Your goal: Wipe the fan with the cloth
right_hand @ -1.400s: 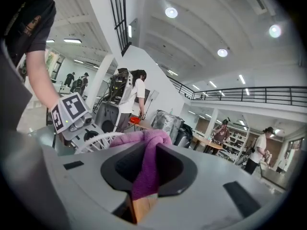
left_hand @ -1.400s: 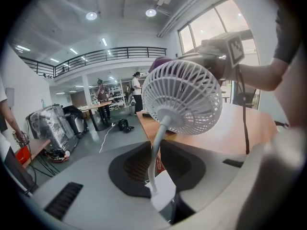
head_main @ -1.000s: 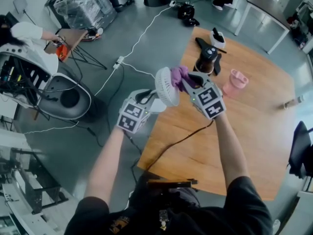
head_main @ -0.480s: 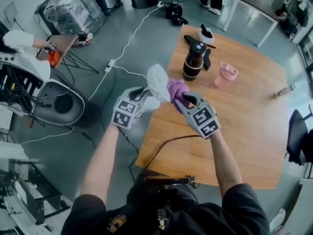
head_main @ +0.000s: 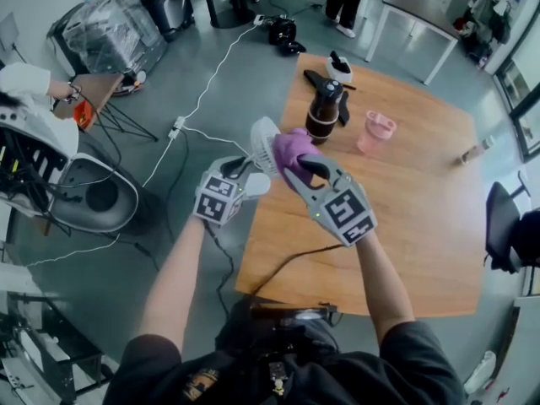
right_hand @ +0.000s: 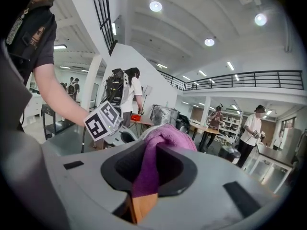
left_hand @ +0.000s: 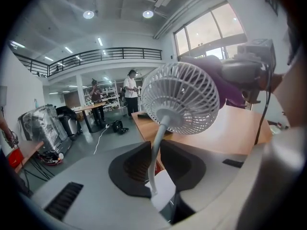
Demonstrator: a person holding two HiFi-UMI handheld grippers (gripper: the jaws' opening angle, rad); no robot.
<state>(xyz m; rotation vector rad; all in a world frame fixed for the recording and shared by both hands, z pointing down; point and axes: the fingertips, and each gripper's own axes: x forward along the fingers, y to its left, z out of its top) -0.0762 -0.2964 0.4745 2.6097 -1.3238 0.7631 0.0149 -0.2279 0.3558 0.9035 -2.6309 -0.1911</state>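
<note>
Here, the wooden tabletop (head_main: 422,226) fills the frame's right, grey floor (head_main: 253,66) its left; the left tool (left_hand: 156,159) pinches the fan (left_hand: 180,104) by its stem, the right tool (right_hand: 153,169) clamps the cloth (right_hand: 163,138).

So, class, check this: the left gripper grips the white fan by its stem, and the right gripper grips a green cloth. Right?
Not quite. The cloth is purple, not green; the right gripper view shows it pinched in the right gripper. The left gripper does grip the white fan by its stem.
</note>
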